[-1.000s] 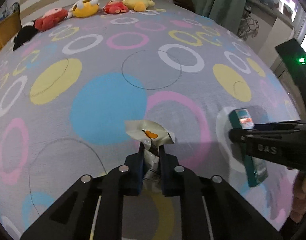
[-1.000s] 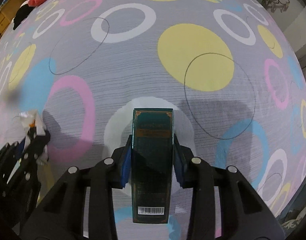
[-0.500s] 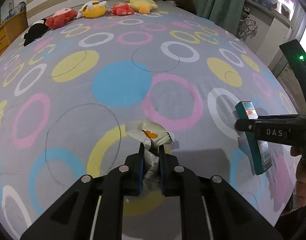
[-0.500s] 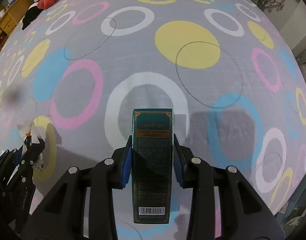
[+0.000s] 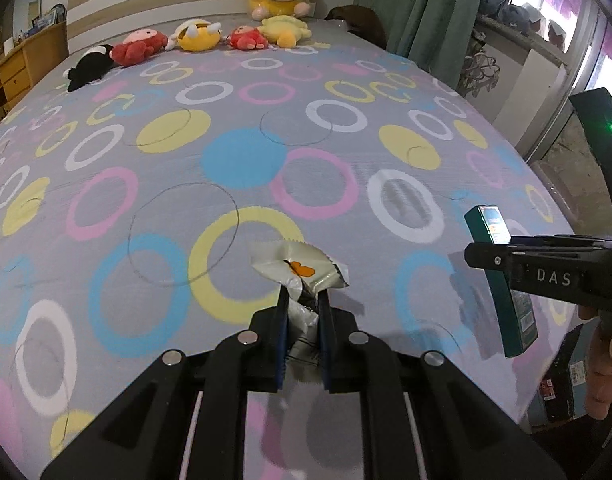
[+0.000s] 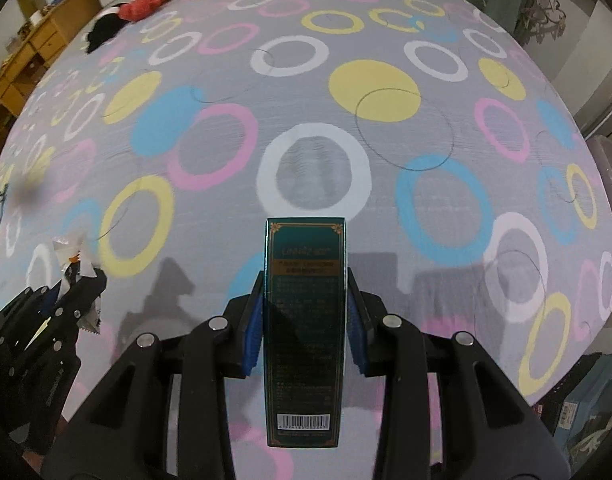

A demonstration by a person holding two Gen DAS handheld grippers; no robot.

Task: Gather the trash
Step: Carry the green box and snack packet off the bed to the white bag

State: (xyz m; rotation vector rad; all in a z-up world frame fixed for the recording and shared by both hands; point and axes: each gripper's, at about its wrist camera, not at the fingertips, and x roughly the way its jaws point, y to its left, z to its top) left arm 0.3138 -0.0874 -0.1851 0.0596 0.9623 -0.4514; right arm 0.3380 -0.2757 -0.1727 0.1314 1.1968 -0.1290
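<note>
Counted: 6 plush toys [image 5: 197,34] in a row along the bed's [image 5: 106,264] head edge, i.e. 1 black, 2 red, 3 yellow. 1 crumpled wrapper [image 5: 302,270] and 1 green carton [image 6: 306,328] are seen, each clamped in 1 of 2 grippers. 1 wooden dresser [image 5: 10,74] is seen beyond the bed's left edge.

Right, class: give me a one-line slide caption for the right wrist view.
Right gripper clamps a dark green box above the circle-patterned bedspread, left gripper alongside holding a crumpled wrapper.

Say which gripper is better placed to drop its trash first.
Neither clearly. The left gripper is shut on the wrapper, the right gripper on the box; no bin shows.
</note>
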